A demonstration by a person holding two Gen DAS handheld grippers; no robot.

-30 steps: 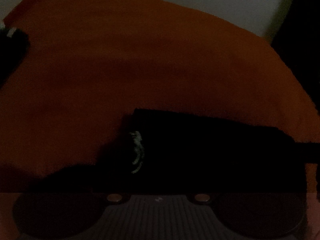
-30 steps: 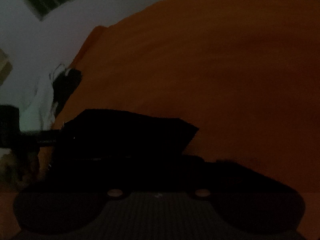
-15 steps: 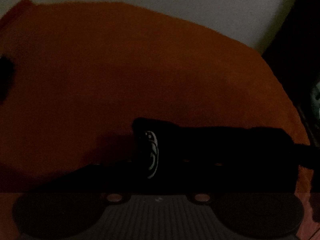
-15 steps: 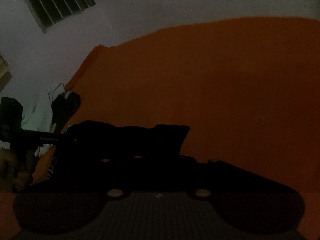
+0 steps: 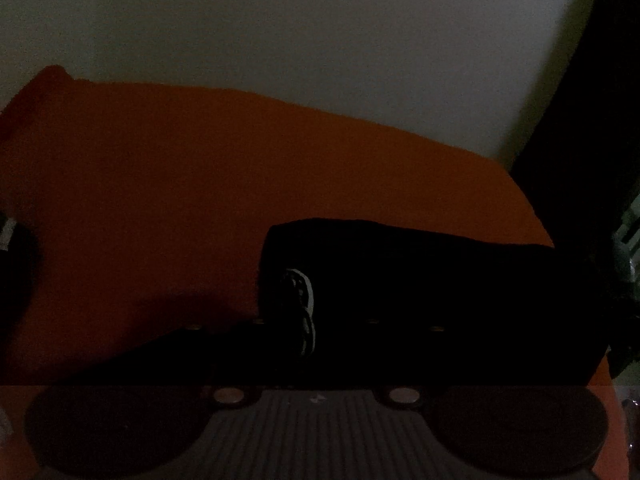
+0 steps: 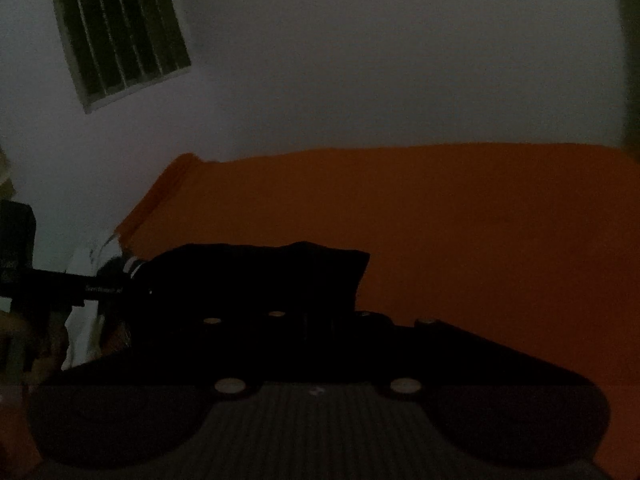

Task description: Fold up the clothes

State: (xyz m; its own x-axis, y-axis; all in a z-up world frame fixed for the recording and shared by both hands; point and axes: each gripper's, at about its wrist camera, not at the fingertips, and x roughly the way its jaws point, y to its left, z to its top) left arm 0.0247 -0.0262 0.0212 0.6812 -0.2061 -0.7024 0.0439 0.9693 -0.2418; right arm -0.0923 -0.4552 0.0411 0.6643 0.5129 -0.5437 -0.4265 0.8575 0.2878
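Note:
The light is very dim. A black garment with a white print hangs bunched across my left gripper, above the orange bed sheet. It covers the fingers, which seem shut on it. In the right wrist view the same black garment lies over my right gripper, whose fingers are dark and seem shut on its edge. The cloth stretches left to the other gripper's black body.
A pale wall rises behind the bed. A barred window is high on the left in the right wrist view, and white cloth lies by the bed's left edge. A dark object sits at the left, and a dark opening at the right.
Both grippers have lifted and tilted upward, so more wall shows above the orange sheet. The black garment has come up with them and bunched tighter.

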